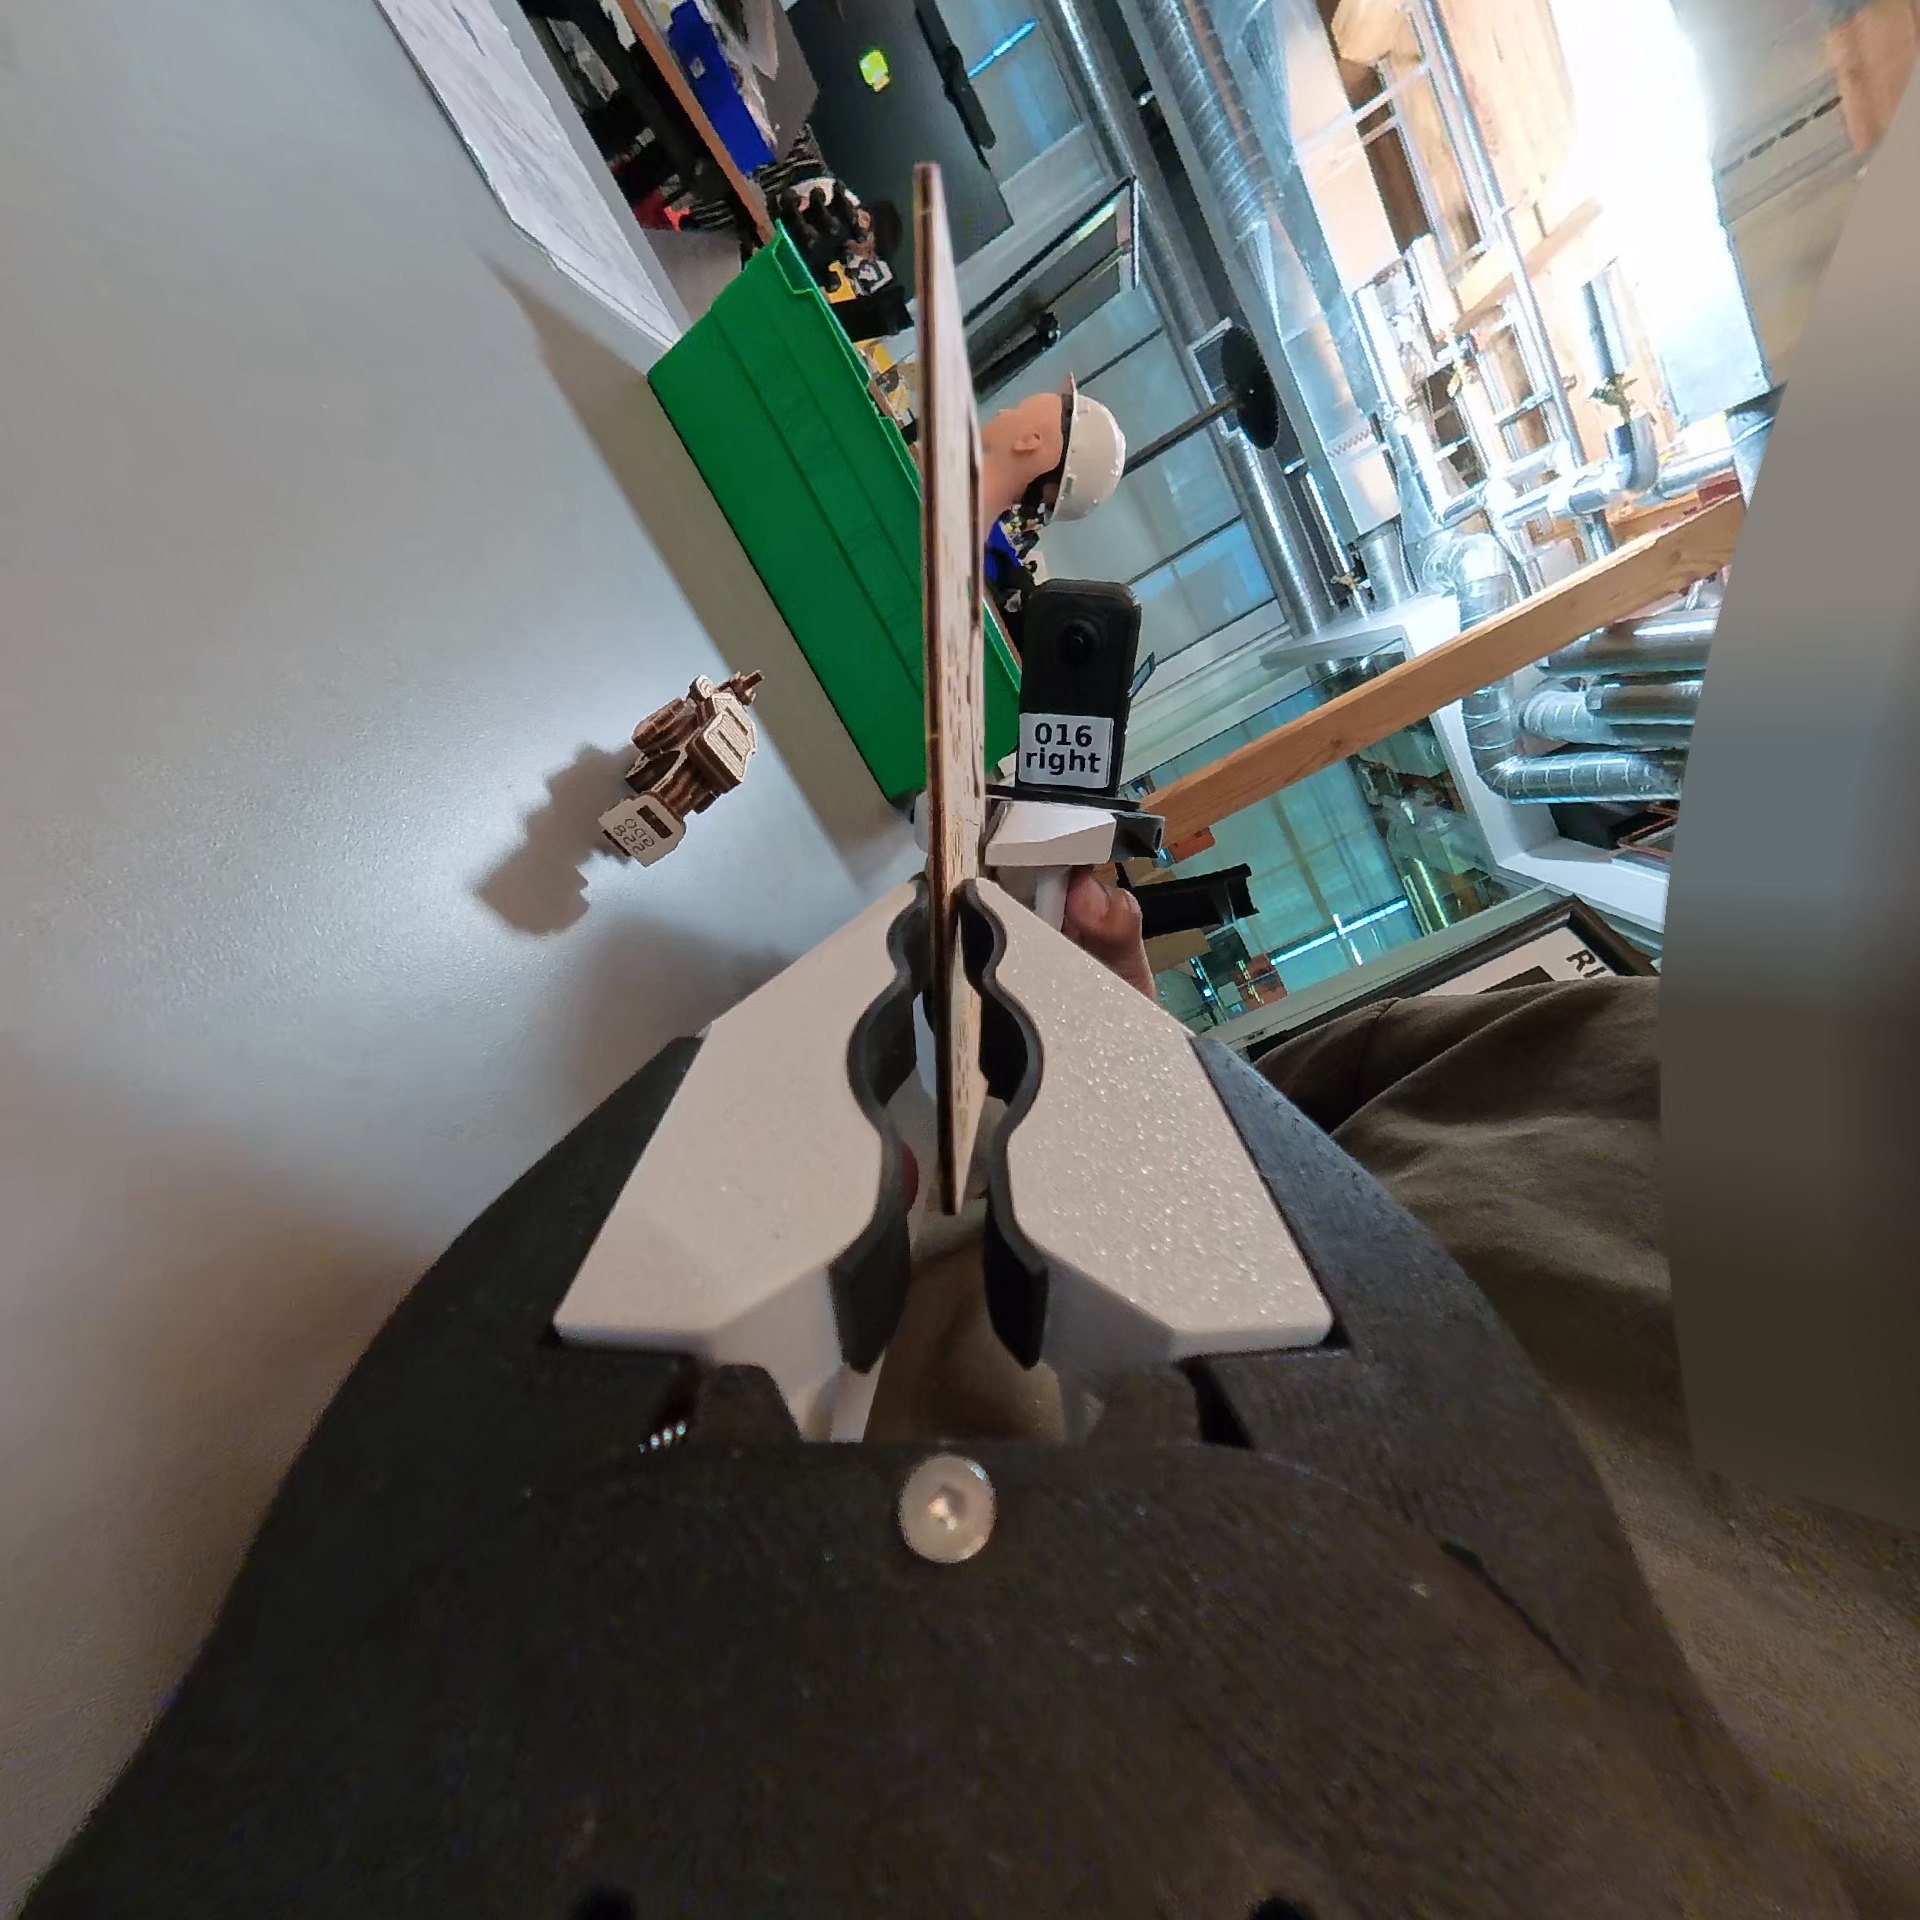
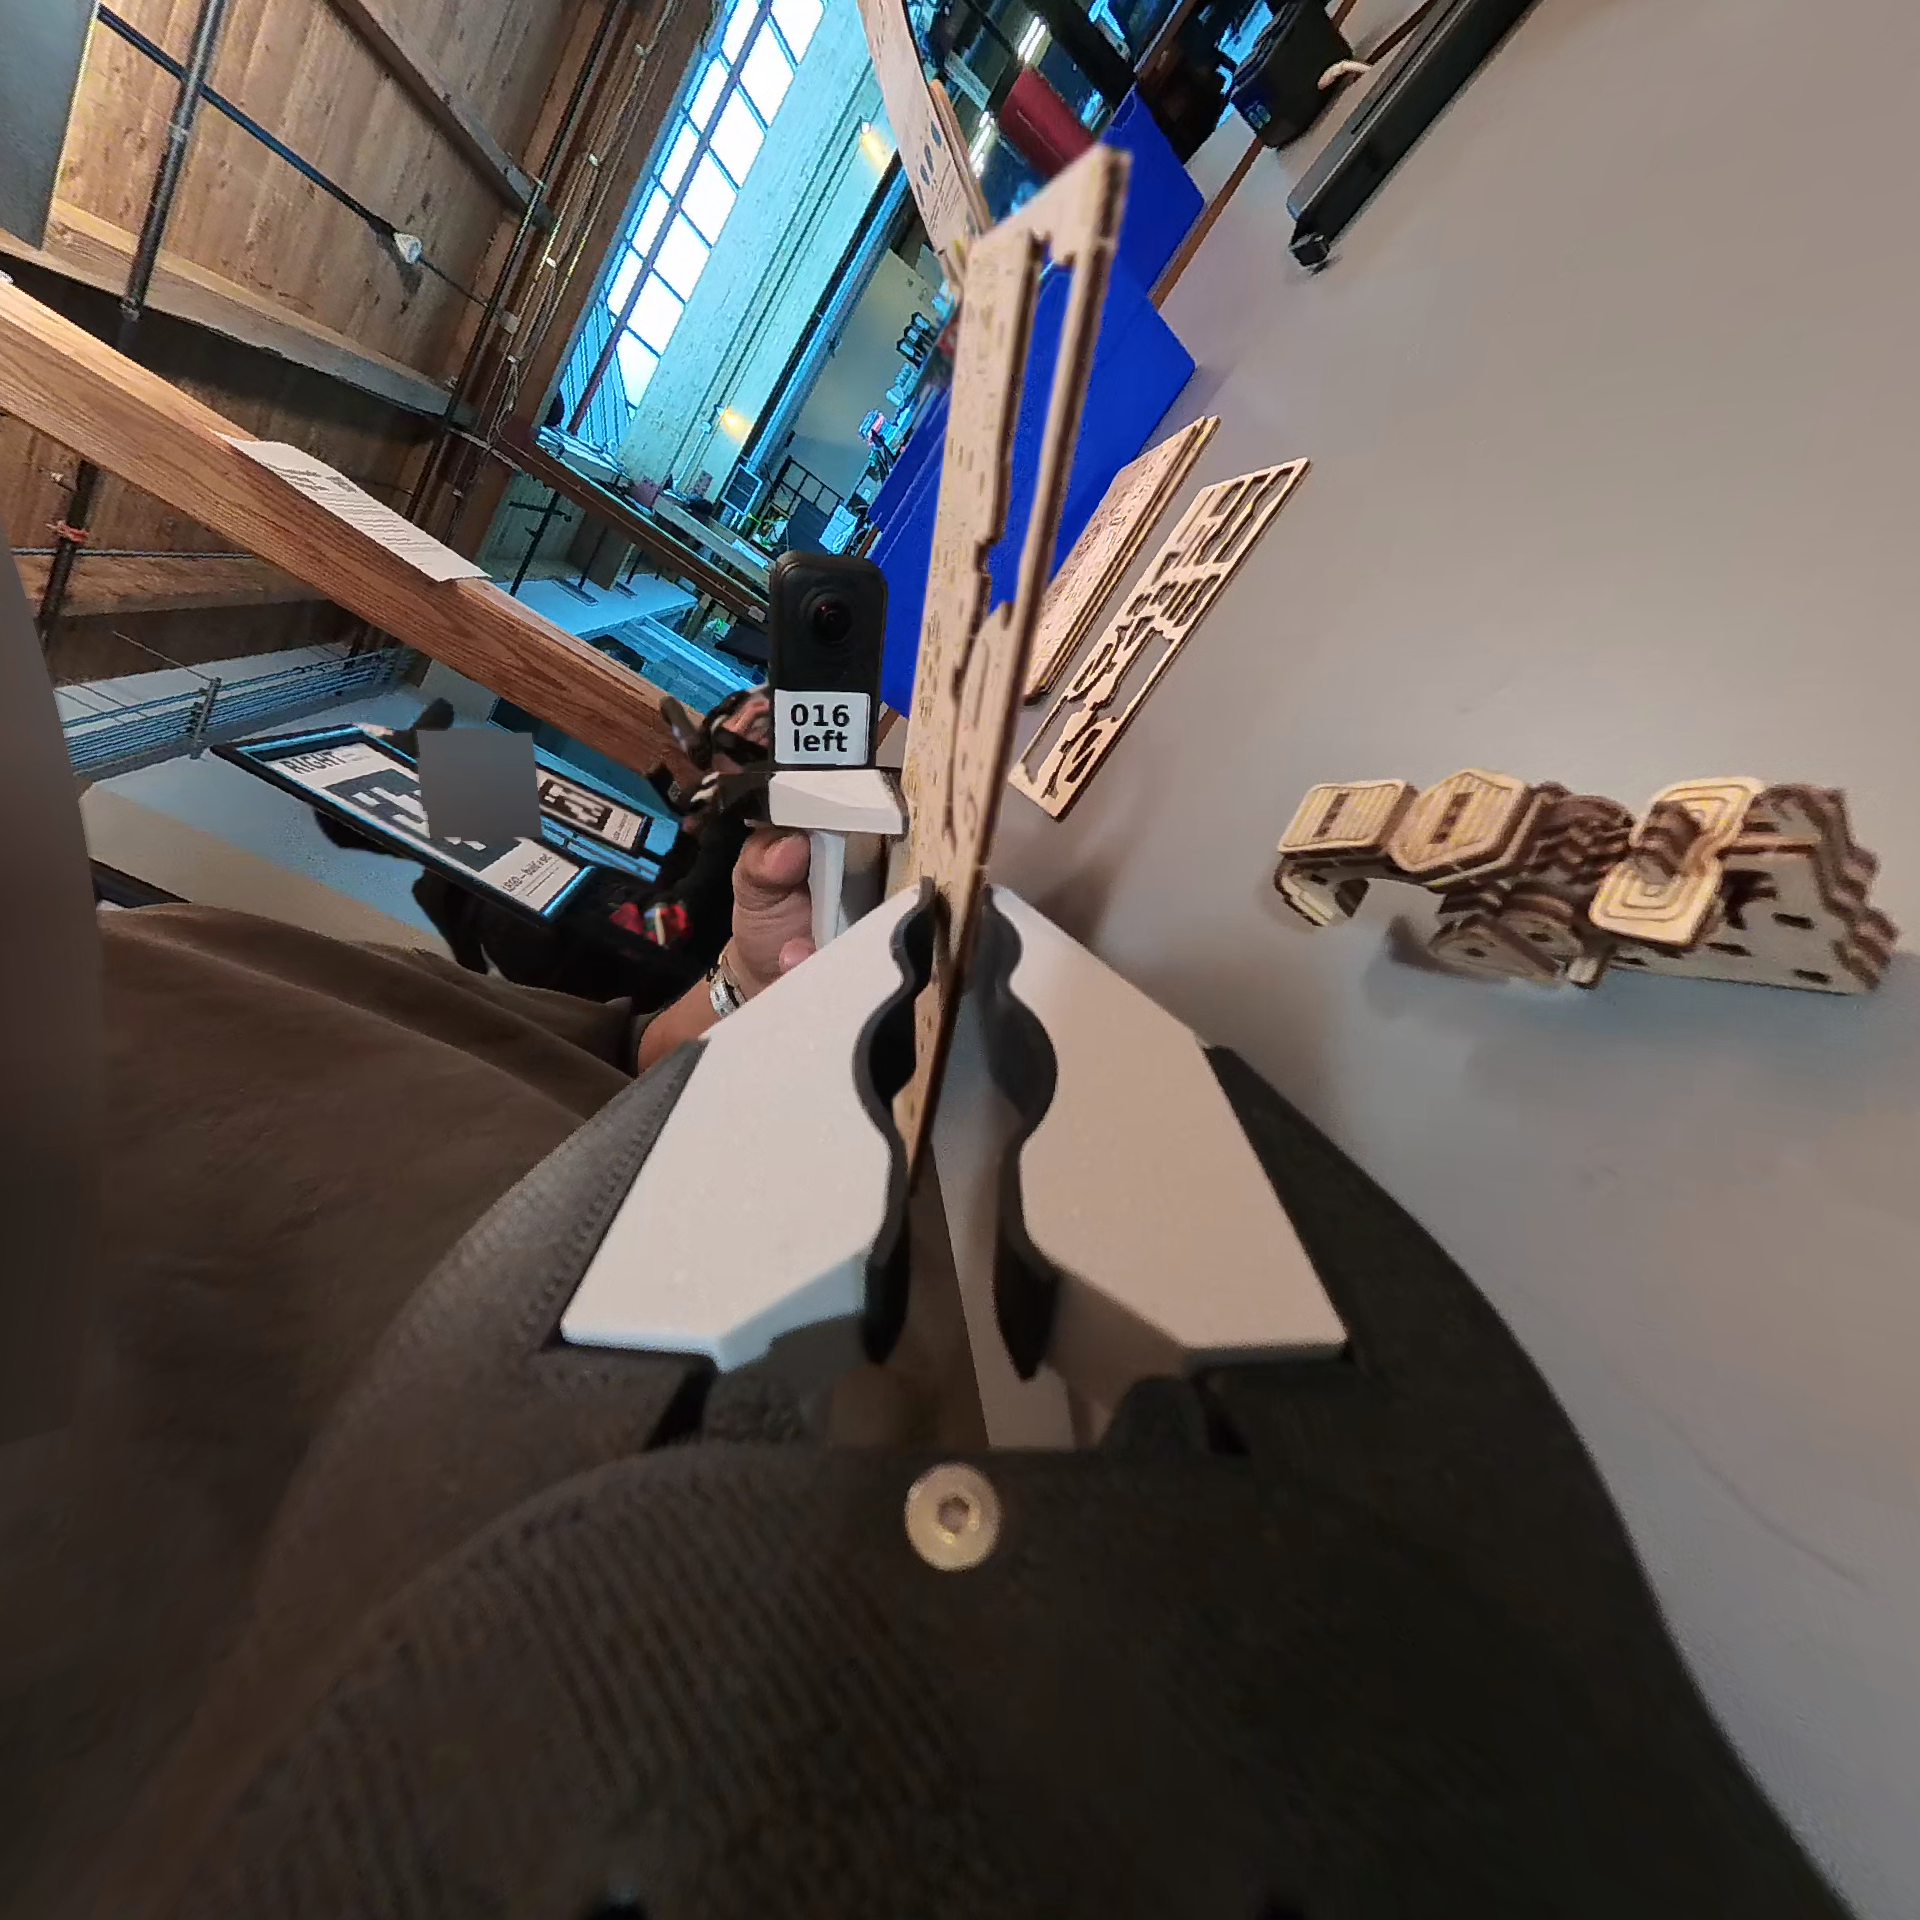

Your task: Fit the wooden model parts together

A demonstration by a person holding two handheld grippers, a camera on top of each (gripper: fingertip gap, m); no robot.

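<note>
A thin laser-cut wooden parts sheet [image 1: 951, 623] stands edge-on between my two grippers, above the grey table [image 1: 260, 520]. My left gripper [image 1: 943, 904] is shut on one edge of it. My right gripper [image 2: 951, 904] is shut on the opposite edge of the same sheet [image 2: 997, 520], which has large cut-out gaps. Each gripper shows beyond the sheet in the other's view: the right one [image 1: 1049, 831] and the left one [image 2: 831, 821]. A partly built wooden model [image 2: 1579, 883] lies on the table, and also shows in the left wrist view [image 1: 691, 758].
Two more wooden parts sheets [image 2: 1164, 634] lie flat on the table beyond the held sheet. A green bin [image 1: 810, 499] stands on the table's far side. A blue panel [image 2: 1101, 364] stands behind the sheets. A person's hand [image 2: 769, 894] and brown clothing [image 2: 312, 1091] are close by. Tip to tip, the grippers are about 5 centimetres apart.
</note>
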